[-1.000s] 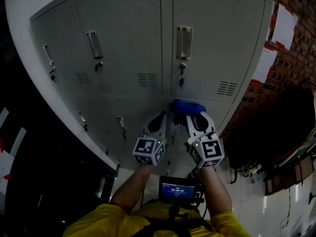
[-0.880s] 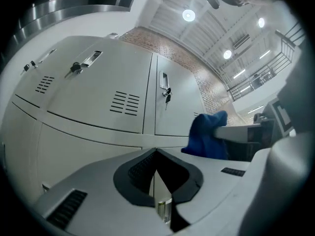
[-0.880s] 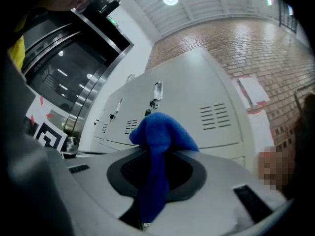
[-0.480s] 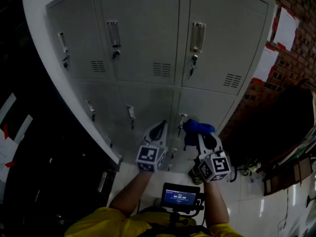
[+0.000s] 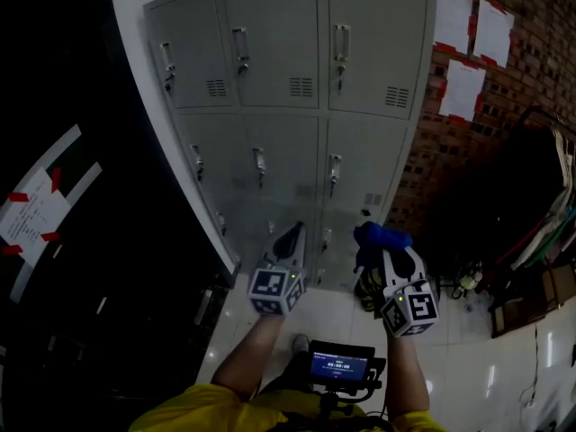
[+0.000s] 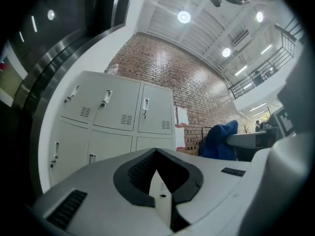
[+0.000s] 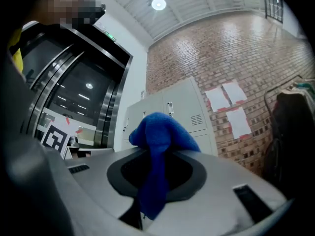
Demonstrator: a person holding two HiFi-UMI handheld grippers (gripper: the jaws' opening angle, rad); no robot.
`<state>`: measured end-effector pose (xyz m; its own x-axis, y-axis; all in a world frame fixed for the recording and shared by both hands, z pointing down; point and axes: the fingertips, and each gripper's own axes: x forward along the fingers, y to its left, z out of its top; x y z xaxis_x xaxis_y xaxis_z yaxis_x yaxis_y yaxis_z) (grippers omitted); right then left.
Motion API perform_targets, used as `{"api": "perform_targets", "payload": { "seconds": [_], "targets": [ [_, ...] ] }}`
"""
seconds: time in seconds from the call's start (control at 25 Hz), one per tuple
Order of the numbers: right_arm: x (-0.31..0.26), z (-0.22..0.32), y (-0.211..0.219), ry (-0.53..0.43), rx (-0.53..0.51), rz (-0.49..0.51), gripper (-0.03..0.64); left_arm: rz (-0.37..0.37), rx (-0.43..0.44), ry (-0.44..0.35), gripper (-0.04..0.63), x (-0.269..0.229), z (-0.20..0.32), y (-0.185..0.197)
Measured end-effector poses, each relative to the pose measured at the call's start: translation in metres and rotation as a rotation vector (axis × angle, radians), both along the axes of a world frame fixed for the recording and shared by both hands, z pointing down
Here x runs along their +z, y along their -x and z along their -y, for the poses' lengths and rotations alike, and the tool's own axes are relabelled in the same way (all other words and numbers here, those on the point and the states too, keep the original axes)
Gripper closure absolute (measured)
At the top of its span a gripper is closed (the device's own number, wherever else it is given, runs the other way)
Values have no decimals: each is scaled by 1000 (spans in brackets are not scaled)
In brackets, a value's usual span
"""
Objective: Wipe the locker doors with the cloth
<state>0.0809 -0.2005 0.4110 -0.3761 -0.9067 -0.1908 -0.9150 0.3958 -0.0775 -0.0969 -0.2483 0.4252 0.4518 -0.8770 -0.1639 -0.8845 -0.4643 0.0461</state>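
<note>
The grey lockers (image 5: 279, 88) stand against a brick wall, several doors in three rows. My right gripper (image 5: 382, 241) is shut on a blue cloth (image 5: 382, 237), held clear of the doors in front of the bottom row. In the right gripper view the cloth (image 7: 158, 151) bunches over the jaws and hangs down between them, with the lockers (image 7: 172, 117) far behind. My left gripper (image 5: 290, 239) is shut with nothing in it, level with the right one. The left gripper view shows its closed jaws and the lockers (image 6: 110, 119) at a distance.
White paper sheets (image 5: 468, 52) are taped to the brick wall right of the lockers. Dark clutter and cables (image 5: 522, 241) sit at the right. A dark glass front (image 5: 81, 241) runs along the left. A small screen (image 5: 338, 365) hangs at my chest. The floor (image 5: 486, 376) is pale tile.
Both grippers and I have drawn back from the lockers: the doors now look smaller and farther. The cloth has left the door surface, still held in the right gripper.
</note>
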Motion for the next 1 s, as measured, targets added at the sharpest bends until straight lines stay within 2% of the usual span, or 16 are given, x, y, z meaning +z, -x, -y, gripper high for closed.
{"api": "perform_targets", "payload": {
  "seconds": [0.24,0.44,0.6,0.76,1.0],
  "targets": [
    [8,-141,-23,63,26,83,541,-24,35,72,599,-3,-146,10],
    [-19,-225,-24,-26,74,132,545,-27,55,15,599,-35,-213,23],
    [-20,-255,2,-6,110,153,545,-13,88,-1,599,-38,-242,47],
    [-28,-274,42,-3,118,144,545,-15,99,-8,599,-46,-264,86],
    [-10,-292,103,43,73,173,545,-1,68,45,599,-19,-291,149]
  ]
}}
